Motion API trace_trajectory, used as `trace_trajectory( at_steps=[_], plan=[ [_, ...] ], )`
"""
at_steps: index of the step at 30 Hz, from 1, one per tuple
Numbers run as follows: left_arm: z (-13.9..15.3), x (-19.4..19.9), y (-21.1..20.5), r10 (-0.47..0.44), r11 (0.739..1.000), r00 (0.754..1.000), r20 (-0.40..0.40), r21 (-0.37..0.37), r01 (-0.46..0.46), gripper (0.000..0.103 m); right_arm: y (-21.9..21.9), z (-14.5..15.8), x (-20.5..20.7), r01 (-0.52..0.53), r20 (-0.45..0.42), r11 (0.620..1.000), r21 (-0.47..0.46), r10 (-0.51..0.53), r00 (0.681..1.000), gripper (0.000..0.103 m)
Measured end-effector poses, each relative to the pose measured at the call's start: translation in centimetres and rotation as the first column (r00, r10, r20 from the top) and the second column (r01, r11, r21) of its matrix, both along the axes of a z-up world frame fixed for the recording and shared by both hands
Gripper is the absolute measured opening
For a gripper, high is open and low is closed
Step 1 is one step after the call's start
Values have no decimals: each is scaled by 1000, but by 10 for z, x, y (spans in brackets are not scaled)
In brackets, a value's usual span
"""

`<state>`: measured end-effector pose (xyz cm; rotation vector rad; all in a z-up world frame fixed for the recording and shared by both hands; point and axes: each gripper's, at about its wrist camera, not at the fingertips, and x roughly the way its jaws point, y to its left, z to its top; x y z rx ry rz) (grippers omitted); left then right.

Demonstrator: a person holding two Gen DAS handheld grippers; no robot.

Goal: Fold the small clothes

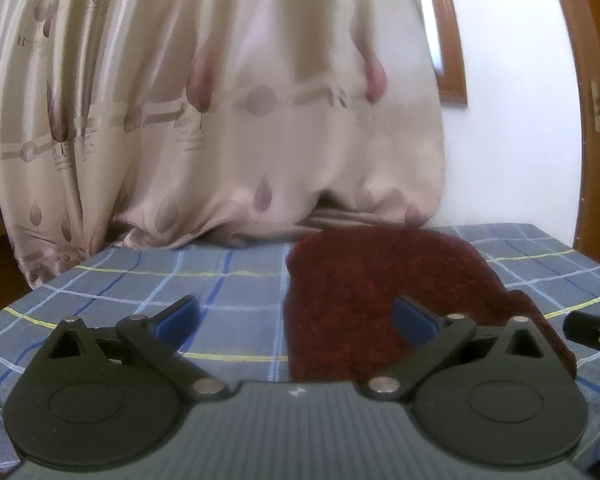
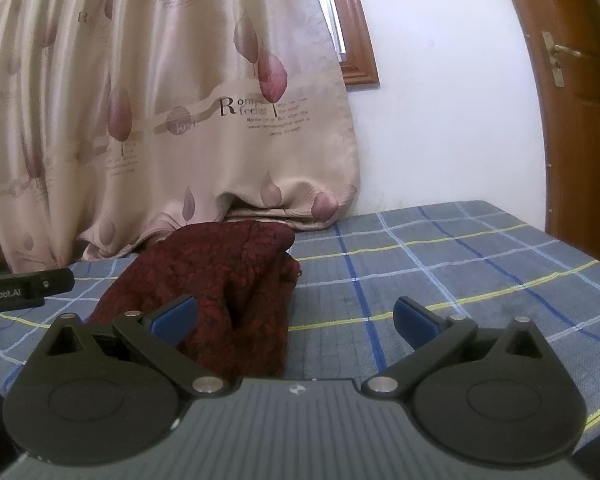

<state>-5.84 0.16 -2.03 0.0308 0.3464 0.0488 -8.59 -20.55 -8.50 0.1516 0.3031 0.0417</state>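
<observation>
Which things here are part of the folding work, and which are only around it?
Part of the job: dark red garment, left gripper and right gripper, both open, holding nothing.

Only around it: checked blue cloth under the garment, leaf-print curtain, wooden door, window frame.

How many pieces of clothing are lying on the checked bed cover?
1: a dark red garment lies bunched on the checked bed cover, near the curtain, between both open grippers. More pieces may be folded inside it.
</observation>
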Motion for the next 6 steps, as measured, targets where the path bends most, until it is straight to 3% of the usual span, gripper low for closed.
trace_trajectory(
  at_steps=[6],
  plan=[
    [2, 3, 0, -12, 1000, 999, -31, -23, 11, 103, 1, 0, -1, -4, -2, 1000, -4, 4, 1000, 103]
  ],
)
